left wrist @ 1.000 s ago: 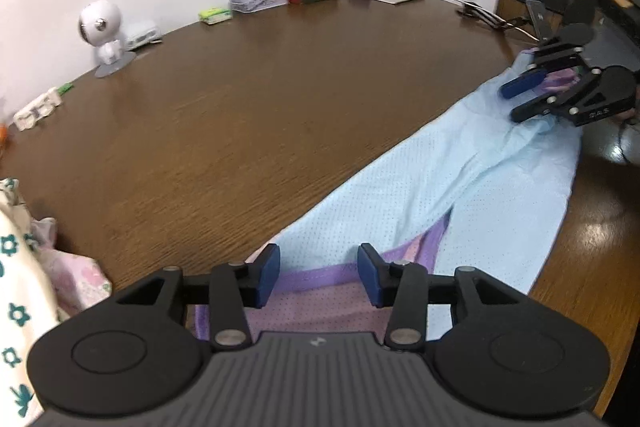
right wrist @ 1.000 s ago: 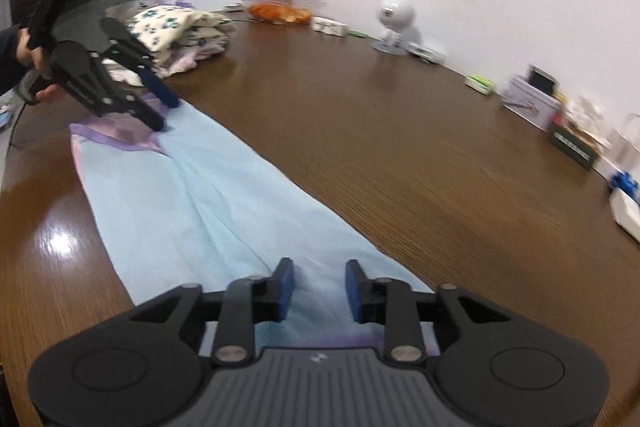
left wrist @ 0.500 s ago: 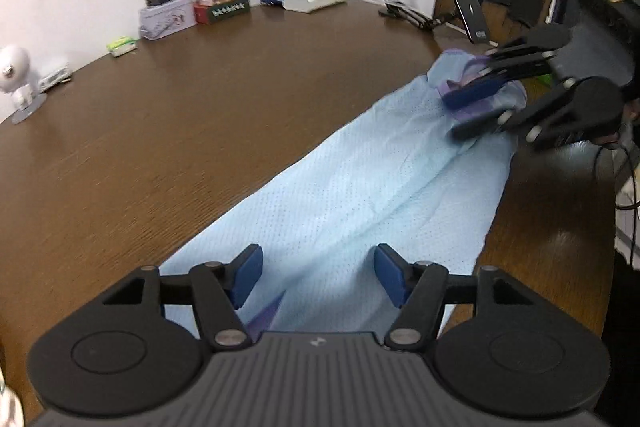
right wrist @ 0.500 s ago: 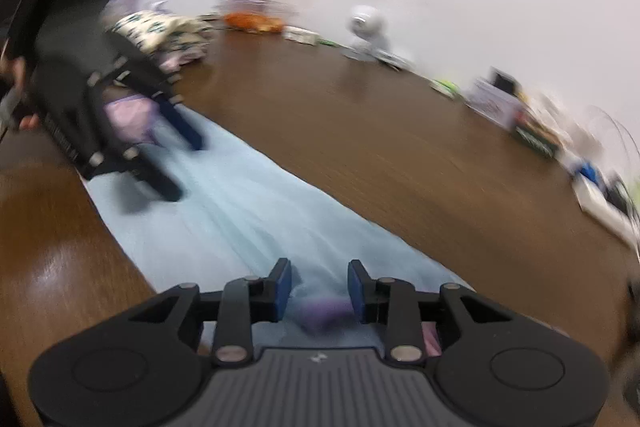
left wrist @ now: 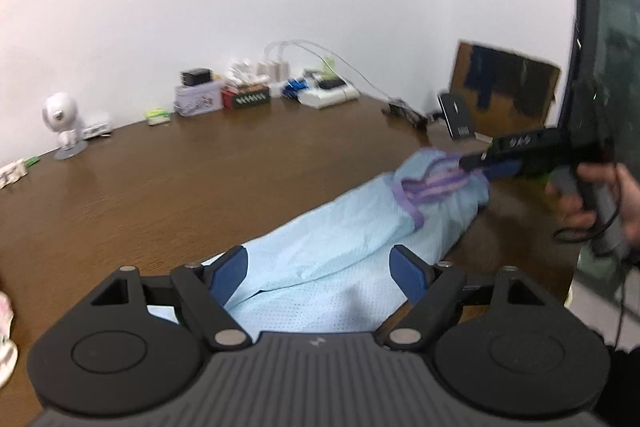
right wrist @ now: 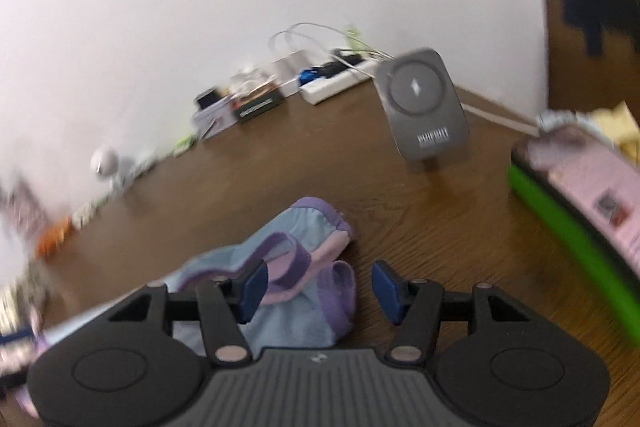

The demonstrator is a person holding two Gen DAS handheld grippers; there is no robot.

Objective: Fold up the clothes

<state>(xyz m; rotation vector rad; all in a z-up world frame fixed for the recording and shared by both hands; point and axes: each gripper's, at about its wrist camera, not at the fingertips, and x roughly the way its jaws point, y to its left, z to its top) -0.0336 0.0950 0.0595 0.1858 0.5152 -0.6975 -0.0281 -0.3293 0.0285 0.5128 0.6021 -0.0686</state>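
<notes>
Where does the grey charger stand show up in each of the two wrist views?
Left wrist: grey charger stand stands small at right of centre, at the table's far edge, beyond the garment.
Right wrist: it stands large, upper right of centre.
Shared landmark: white power strip by the wall.

The left claw (left wrist: pixel 320 269) has just been opened wider, and the light blue garment (left wrist: pixel 320 259) is no longer pinched; only loose cloth lies between its pads, where the purple waistband was a second ago. The right claw (right wrist: pixel 318 289) has likewise just been opened and is rolled over; the purple-trimmed end (right wrist: pixel 304 247), previously stretched flat, is now bunched ahead of it on the counter (right wrist: pixel 400 211).
</notes>
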